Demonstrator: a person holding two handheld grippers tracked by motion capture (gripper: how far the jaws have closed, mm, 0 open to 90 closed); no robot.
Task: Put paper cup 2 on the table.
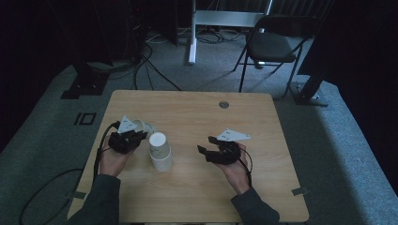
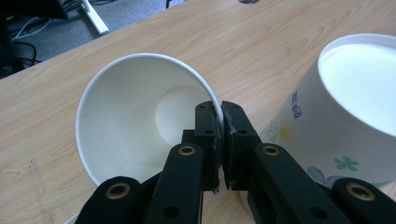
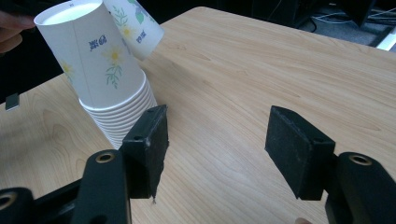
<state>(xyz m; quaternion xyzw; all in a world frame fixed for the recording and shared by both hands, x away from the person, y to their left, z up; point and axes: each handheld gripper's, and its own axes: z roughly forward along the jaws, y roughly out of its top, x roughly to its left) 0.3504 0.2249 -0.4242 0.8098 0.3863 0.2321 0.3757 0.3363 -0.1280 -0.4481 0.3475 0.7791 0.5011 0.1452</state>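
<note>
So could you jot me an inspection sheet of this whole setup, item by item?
Surface: wooden table, round grommet hole near the far edge.
Job's things: stack of upside-down flowered paper cups; single paper cup tilted, held by its rim.
Clutter: nothing seen.
Grippers: left gripper pinched shut on the single cup's rim; right gripper open, nothing between its jaws, hanging just above the table.
Cables: one black cable trails onto the floor at the left; more cables behind the table.
Surroundings: grey carpet, black folding chair, white stand, dark room.
</note>
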